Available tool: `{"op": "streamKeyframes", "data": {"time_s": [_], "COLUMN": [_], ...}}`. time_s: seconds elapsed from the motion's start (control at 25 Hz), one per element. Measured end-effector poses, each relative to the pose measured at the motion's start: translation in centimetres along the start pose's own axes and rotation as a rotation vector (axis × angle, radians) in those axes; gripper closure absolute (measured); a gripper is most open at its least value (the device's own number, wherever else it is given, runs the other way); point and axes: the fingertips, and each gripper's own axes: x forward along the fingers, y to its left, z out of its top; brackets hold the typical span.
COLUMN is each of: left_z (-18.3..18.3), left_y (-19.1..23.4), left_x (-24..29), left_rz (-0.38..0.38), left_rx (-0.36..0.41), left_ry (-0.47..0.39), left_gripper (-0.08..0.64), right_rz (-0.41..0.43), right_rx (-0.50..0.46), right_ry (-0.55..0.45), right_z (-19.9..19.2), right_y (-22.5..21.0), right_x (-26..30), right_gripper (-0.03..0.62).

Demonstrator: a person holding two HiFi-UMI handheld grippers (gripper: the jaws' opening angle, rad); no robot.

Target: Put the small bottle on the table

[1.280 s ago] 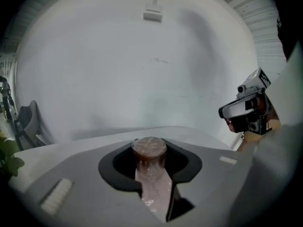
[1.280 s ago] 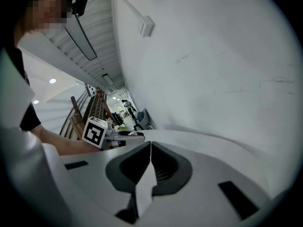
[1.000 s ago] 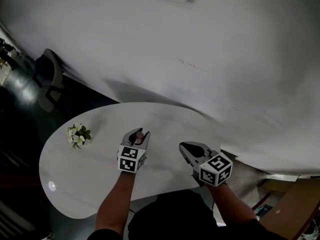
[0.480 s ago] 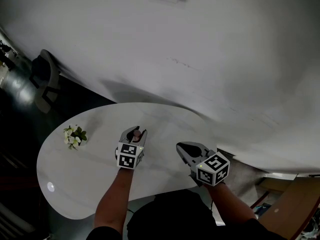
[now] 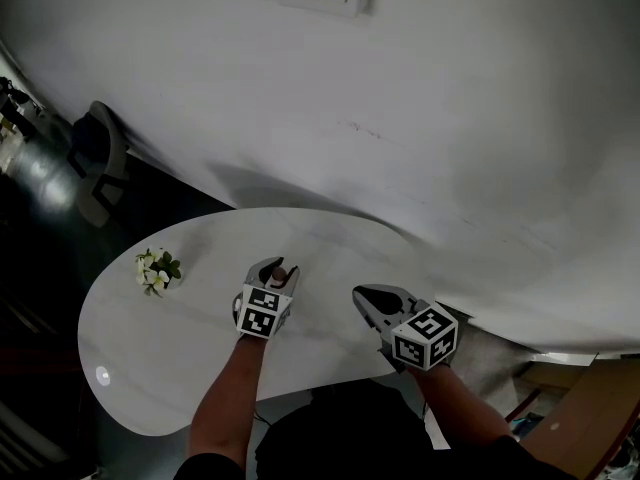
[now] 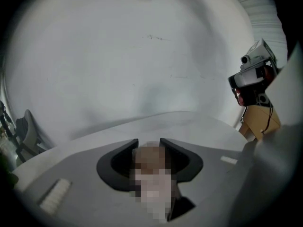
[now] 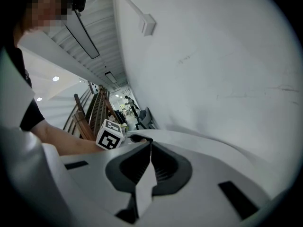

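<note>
The person wears a black short-sleeved top (image 7: 29, 115). Each hand carries a pale grey gripper with dark, curved jaw pads and, at its near end, a white marker cube (image 5: 428, 336) printed with black squares. That goes for the left gripper (image 5: 278, 268), whose jaws are opening with a small bottle (image 6: 150, 160) between them, and the right gripper (image 5: 362, 294) alike.

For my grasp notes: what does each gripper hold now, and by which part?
Left gripper: its opening jaws flank the small bottle at its upper part; whether they still press cannot be told. Right gripper: shut, empty.
</note>
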Motion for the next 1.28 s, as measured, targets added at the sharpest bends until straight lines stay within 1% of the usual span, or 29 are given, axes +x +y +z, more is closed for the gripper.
{"op": "streamKeyframes", "data": {"time_s": [0.16,0.4,0.52,0.72,0.84,0.96,1.08,1.28], "left_z": [0.6,2.2,2.8,4.2,4.9,5.3,5.6,5.6], "left_y": [-0.2,-0.2,-0.4,-1.2,-1.4,-1.3,-1.3,-1.1], "left_x": [-1.5,-4.9,-7.0,-11.8,-14.4,-17.5,-20.8,-24.7], "left_rz": [-0.003,0.003,-0.003,-0.06,-0.072,-0.03,0.001,0.059], "left_rx": [0.046,0.069,0.078,0.061,0.061,0.054,0.007,-0.047], "left_ry": [-0.013,-0.085,-0.117,-0.241,-0.277,-0.328,-0.404,-0.474], "left_gripper": [0.391,0.388,0.388,0.39,0.39,0.395,0.425,0.433], "right_rz": [0.0,-0.023,-0.027,-0.058,-0.077,-0.086,-0.097,-0.079], "right_rx": [-0.017,-0.039,-0.07,-0.138,-0.176,-0.196,-0.2,-0.189], "right_ry": [-0.009,-0.03,-0.047,-0.067,-0.066,-0.07,-0.085,-0.108], "right_z": [0.6,1.6,2.5,3.6,4.2,4.4,4.5,4.8], "right_y": [0.9,2.6,4.2,6.8,8.0,9.6,10.9,12.3], "right_x": [-0.2,-0.5,-0.8,-1.7,-2.4,-3.0,-3.4,-3.4], "right_gripper": [0.58,0.58,0.58,0.58,0.58,0.58,0.58,0.58]}}
